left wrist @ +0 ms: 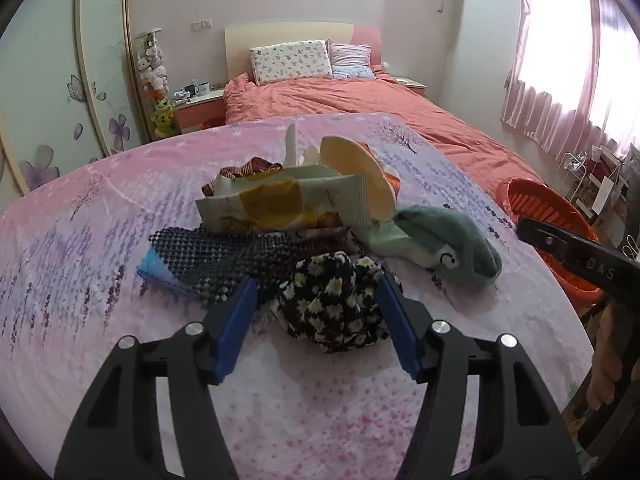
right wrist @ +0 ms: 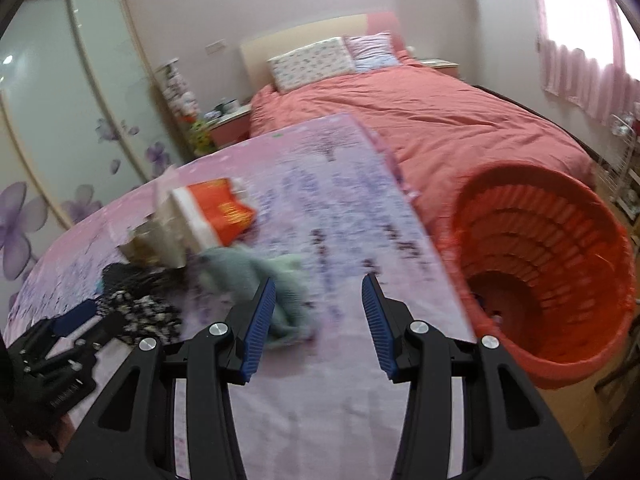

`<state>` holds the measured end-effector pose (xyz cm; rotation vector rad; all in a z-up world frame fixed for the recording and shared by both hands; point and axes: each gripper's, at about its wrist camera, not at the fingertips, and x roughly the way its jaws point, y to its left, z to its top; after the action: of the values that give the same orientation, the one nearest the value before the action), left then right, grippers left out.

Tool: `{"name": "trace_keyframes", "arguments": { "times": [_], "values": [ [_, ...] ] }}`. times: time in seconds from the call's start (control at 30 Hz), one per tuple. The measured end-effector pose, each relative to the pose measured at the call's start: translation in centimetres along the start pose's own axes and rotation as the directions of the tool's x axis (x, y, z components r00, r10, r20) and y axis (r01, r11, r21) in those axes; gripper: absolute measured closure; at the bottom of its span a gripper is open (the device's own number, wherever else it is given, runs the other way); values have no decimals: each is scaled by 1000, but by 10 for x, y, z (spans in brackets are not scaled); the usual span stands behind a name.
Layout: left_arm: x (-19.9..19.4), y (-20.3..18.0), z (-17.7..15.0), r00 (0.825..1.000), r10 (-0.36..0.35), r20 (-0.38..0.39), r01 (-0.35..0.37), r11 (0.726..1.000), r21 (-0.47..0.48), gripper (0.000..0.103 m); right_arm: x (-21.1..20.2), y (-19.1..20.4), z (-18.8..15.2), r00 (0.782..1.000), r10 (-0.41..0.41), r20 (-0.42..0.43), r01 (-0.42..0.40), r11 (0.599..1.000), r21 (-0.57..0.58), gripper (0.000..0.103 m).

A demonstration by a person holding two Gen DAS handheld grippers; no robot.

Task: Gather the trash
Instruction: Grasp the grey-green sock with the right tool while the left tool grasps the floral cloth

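— How far along is the tidying?

— Barely begun, I'd judge. The pink cloth (left wrist: 100,320) spreads ahead of and beneath both pairs of jaws, and the orange basket (right wrist: 560,264), just right of the right gripper (right wrist: 319,300), looks nearly empty, though its bottom is dim.

— And the rubbish?

— Heaped beyond the left gripper (left wrist: 316,292): a crumpled wrapper (left wrist: 280,204) at the back, a green sock (left wrist: 444,248) ahead to the right, a black flowered rag (left wrist: 332,304) lying between the half-open jaws, unpinched.

— The right one?

— Half open too, holding nothing; the sock sits just by its left jaw.
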<state>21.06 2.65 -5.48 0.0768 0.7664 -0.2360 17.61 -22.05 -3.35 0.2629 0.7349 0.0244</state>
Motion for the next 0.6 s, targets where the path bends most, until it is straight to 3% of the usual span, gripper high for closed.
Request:
{"name": "trace_keyframes", "arguments": {
  "times": [0.27, 0.37, 0.4, 0.5, 0.6],
  "values": [
    [22, -2, -3, 999, -17, -43, 16, 999, -28, 49, 32, 25, 1, 998, 31, -58, -34, 999, -42, 58],
    [28, -3, -3, 998, -27, -52, 26, 999, -29, 50, 42, 26, -2, 996, 20, -89, -25, 998, -55, 73],
    [30, -4, -3, 998, -29, -50, 27, 999, -28, 50, 43, 26, -5, 995, 25, -93, -31, 998, -59, 84],
    [33, -9, -2, 998, -37, -49, 36, 999, -19, 55, 39, 26, -7, 996, 28, -83, -35, 996, -82, 97],
    [37, -15, -1, 998, -46, -53, 46, 999, -1, 71, 30, 23, -4, 999, 4, -35, -7, 997, -73, 98]
  ]
}}
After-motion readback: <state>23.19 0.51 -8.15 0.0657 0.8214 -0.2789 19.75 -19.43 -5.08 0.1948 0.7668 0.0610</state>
